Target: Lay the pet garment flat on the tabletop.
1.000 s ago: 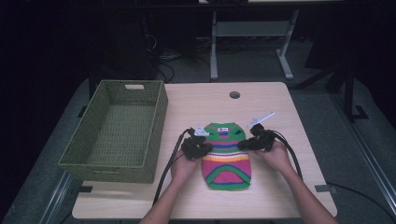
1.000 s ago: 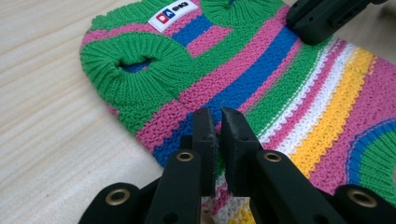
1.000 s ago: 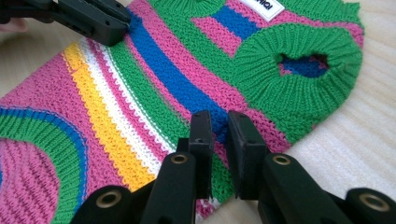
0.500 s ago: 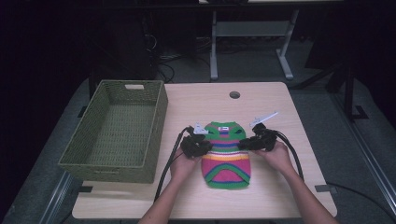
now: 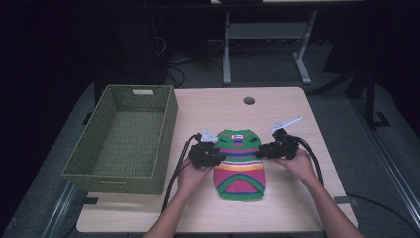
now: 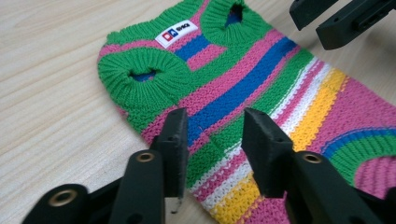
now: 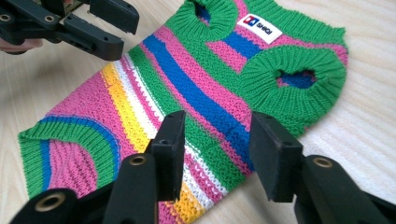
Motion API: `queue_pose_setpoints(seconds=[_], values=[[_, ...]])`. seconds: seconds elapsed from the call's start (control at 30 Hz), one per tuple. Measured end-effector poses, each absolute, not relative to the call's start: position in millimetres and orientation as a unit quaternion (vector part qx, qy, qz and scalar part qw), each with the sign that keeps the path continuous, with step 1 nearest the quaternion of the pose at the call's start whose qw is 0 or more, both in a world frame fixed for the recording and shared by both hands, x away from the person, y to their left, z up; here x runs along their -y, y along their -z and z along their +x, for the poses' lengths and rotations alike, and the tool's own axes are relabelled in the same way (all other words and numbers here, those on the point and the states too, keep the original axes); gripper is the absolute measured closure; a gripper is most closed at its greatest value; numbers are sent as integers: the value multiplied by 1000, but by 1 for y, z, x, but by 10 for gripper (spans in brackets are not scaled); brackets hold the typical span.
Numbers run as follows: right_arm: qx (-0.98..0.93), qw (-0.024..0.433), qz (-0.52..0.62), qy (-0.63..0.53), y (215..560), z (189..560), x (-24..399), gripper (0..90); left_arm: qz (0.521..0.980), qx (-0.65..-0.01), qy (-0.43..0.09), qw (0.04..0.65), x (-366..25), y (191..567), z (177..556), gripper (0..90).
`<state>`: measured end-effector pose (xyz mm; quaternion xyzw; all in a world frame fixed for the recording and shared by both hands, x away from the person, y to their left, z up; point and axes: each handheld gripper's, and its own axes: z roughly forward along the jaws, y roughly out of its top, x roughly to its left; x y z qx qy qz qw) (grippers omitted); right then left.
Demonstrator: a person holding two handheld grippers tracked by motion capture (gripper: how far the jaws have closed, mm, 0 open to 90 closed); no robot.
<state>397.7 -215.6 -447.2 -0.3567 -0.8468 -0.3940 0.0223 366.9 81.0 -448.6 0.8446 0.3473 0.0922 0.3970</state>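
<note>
Each hand-held gripper, left gripper point(image 5: 214, 154) and right gripper point(image 5: 262, 150), is matt black with two flat rectangular jaws on bracket arms. Brass-coloured eyelets sit in the arm ends. A light grey three-cornered plate tops each body. A black cable trails from each gripper. The forearms are bare, without sleeves.

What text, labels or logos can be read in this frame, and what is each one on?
"SHIQI": white label sewn at the neck of the striped knitted sweater, with a small red-and-blue logo before the word, in the right gripper view.
The same label in the left gripper view: logo visible, letters too blurred to read.
High view: the label is too small to read.
</note>
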Motion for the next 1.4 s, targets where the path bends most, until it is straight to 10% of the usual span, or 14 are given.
queue_pose_setpoints(seconds=[1.4], values=[[849,8,-347,398,423,366,250,361,845,-336,-99,405,-94,431,337,276]])
